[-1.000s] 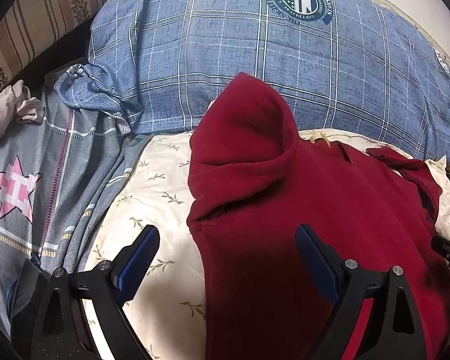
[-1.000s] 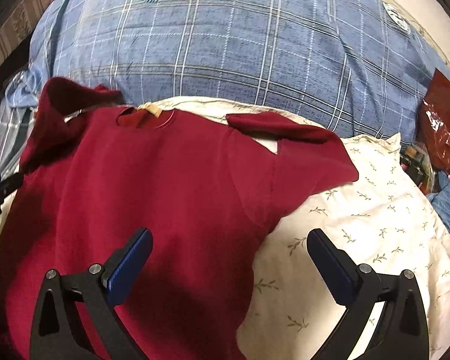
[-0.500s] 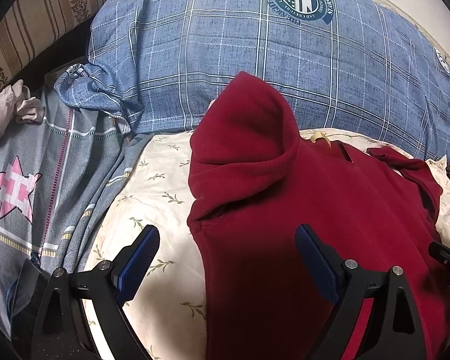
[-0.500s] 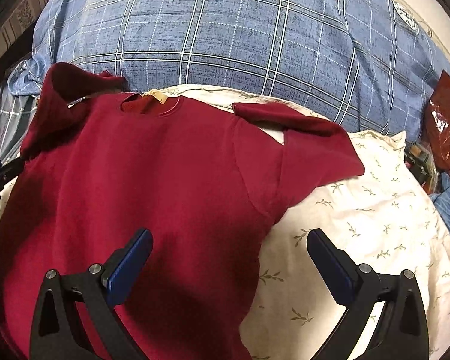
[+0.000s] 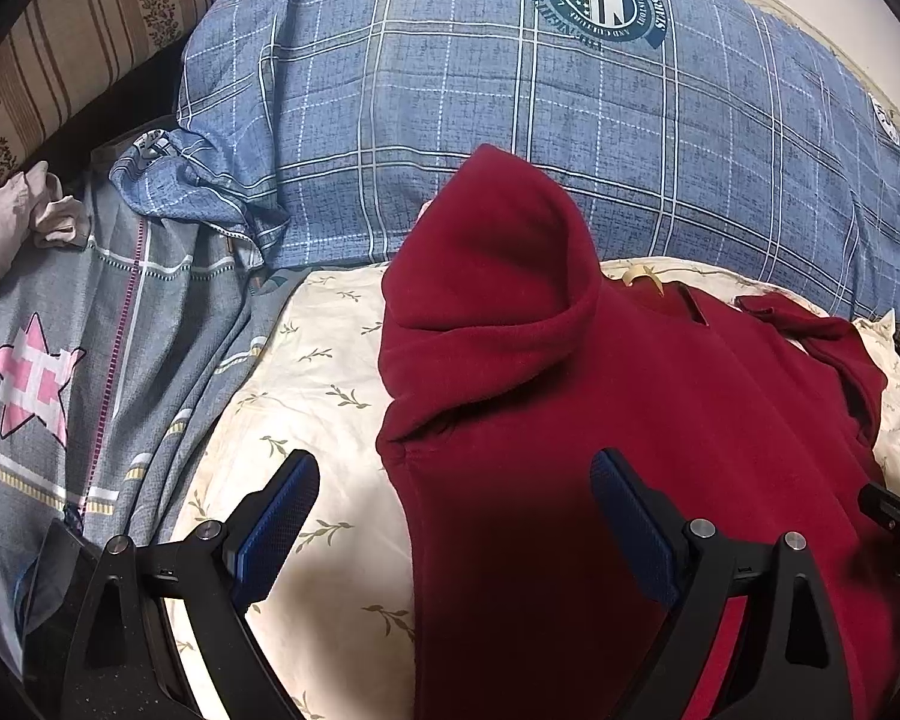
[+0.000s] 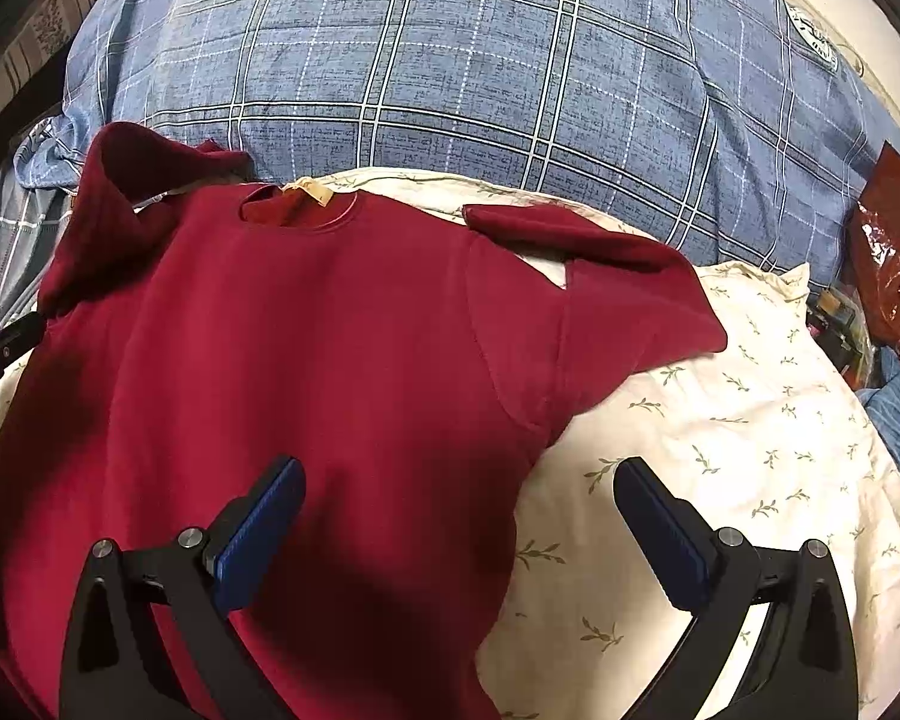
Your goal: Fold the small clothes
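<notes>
1. The red shirt lies face up on the floral sheet, collar toward the blue plaid pillow, long axis running away from both claws.
2. Left claw is wide and empty, straddling the shirt's left edge; the left sleeve stands bunched ahead.
3. Right claw is wide and empty, over the right side seam, nearer the folded right sleeve.

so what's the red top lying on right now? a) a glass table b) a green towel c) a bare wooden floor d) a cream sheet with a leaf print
d: the red top is spread flat on a cream sheet with a leaf print, in front of a blue plaid pillow; both grippers, left and right, are open over it.
</notes>
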### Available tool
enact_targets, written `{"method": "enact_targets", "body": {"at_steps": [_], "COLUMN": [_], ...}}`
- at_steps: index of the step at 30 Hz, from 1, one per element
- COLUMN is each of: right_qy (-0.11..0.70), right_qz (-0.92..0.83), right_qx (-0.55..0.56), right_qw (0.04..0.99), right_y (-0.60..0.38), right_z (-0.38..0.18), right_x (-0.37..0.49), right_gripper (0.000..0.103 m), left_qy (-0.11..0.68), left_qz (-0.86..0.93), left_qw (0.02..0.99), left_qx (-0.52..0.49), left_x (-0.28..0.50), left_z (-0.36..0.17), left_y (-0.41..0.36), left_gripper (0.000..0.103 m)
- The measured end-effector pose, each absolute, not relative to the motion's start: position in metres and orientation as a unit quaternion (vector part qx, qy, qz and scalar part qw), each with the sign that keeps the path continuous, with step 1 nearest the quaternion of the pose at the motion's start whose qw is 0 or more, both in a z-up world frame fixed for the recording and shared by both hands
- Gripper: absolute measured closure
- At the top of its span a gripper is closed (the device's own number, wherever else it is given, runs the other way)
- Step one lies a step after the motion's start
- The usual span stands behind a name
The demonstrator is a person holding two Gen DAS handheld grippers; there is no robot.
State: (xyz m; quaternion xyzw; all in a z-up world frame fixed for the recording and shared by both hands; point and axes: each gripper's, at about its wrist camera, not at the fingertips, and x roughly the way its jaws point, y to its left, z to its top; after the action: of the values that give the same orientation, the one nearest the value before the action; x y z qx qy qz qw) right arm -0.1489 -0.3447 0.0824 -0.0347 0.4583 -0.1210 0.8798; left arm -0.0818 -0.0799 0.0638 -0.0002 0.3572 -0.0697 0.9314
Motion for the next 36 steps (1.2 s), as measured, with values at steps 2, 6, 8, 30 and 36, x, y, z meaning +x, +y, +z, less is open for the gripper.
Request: {"method": "enact_targets", "body": {"at_steps": [2,6,8,30,36], "right_qy": [0.459,0.460,0.460,0.410,0.472], "right_qz": [-0.121,-0.120,-0.119,0.121,0.138], "right_qx": [-0.035,-0.035,-0.036,0.124,0.236], "right_qw": [0.880,0.879,0.879,0.895,0.838], "right_y": [-0.345,-0.344,-0.343,-0.275,-0.239], "right_z": [0.082,0.081,0.081,0.138,0.085], "right_x": [-0.149,-0.148,-0.148,-0.012,0.096], "right_gripper": [0.000,0.000,0.000,0.002,0.002], "left_qy": [0.357,0.357,0.358,0.388,0.398], "left_qz": [-0.069,-0.069,-0.069,0.018,0.008], "left_qw": [0.931,0.931,0.931,0.918,0.914], "left_qx": [-0.001,-0.001,-0.001,-0.076,-0.078], "left_x": [-0.081,-0.082,-0.082,-0.012,-0.005], "left_z": [0.064,0.064,0.064,0.050,0.042], "left_y": [-0.080,-0.080,-0.080,-0.019,-0.021], "left_gripper": [0.011,0.011,0.011,0.012,0.012]}}
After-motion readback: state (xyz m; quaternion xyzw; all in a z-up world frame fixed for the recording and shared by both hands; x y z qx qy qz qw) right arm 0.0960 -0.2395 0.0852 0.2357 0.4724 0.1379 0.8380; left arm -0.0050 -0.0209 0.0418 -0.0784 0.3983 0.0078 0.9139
